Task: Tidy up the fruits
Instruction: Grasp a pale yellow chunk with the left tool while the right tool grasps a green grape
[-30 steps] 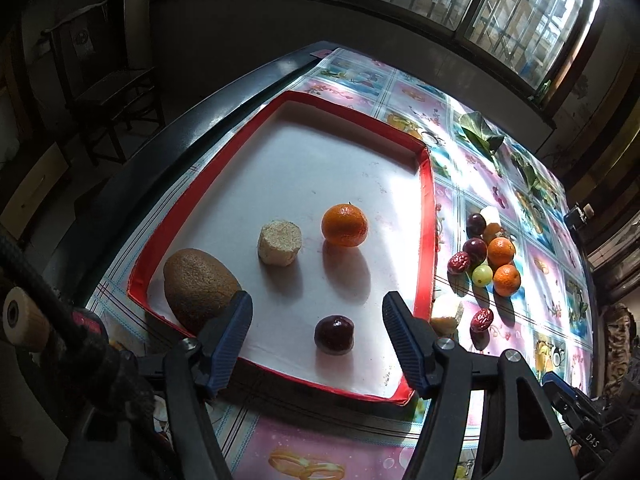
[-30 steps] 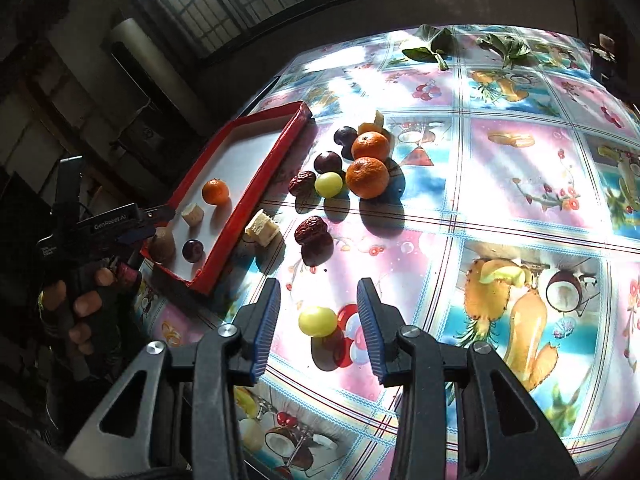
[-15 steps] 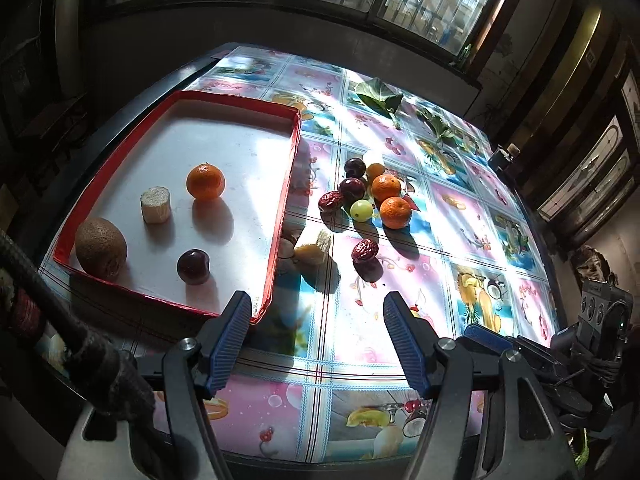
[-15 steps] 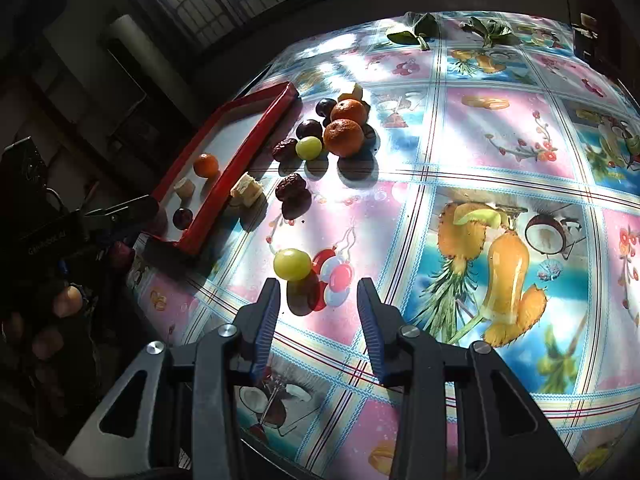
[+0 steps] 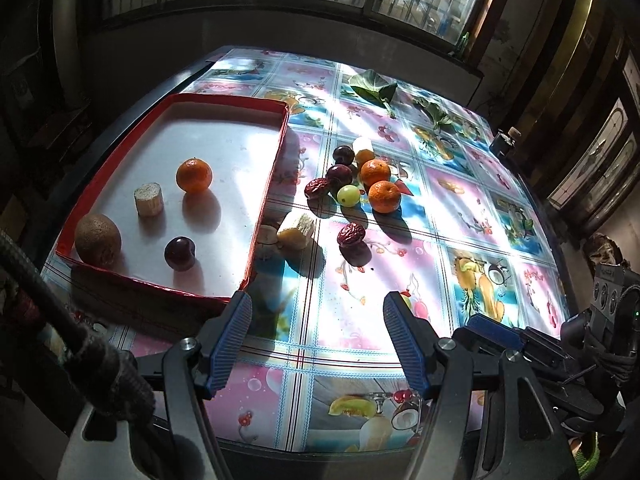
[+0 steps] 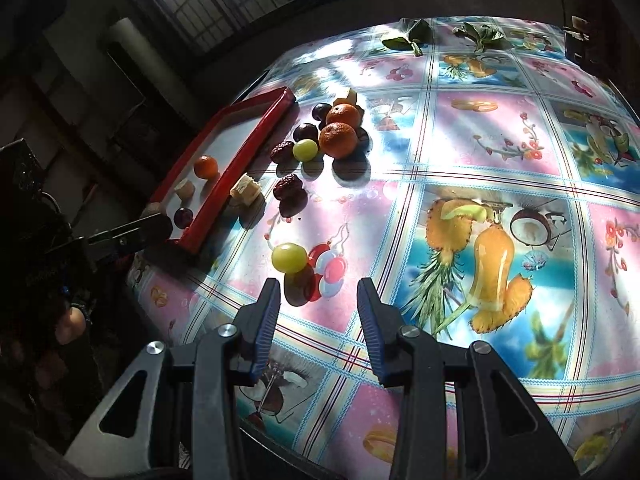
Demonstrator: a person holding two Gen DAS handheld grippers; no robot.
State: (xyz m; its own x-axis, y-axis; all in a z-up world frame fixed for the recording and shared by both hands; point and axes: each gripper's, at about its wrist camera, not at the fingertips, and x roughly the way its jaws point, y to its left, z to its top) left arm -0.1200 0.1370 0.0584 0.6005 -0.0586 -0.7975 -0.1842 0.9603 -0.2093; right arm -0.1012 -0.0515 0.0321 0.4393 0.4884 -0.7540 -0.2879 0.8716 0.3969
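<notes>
A red tray (image 5: 266,184) with a white floor holds a brown kiwi (image 5: 97,240), a pale cut piece (image 5: 149,199), an orange (image 5: 194,176) and a dark plum (image 5: 180,253). To its right, on the table, lie two oranges (image 5: 384,196), a green grape (image 5: 348,195), plums, two red dates (image 5: 351,235) and a pale chunk (image 5: 296,232). My left gripper (image 5: 318,300) hangs open over the cloth near the tray's front corner, holding nothing. A second green grape (image 6: 289,257) lies alone just ahead of my right gripper (image 6: 318,284), whose jaws stand narrowly apart with nothing between them.
The table wears a glossy cloth (image 6: 480,152) printed with fruit pictures. Green leaves (image 5: 374,86) lie at the far side. The table's front edge runs just below both grippers. A person's hand (image 6: 70,324) and the other gripper show at the left of the right wrist view.
My left gripper has swung right, off the tray and over the cloth. My right gripper has drawn back, so the lone grape now lies ahead of its fingertips rather than between them.
</notes>
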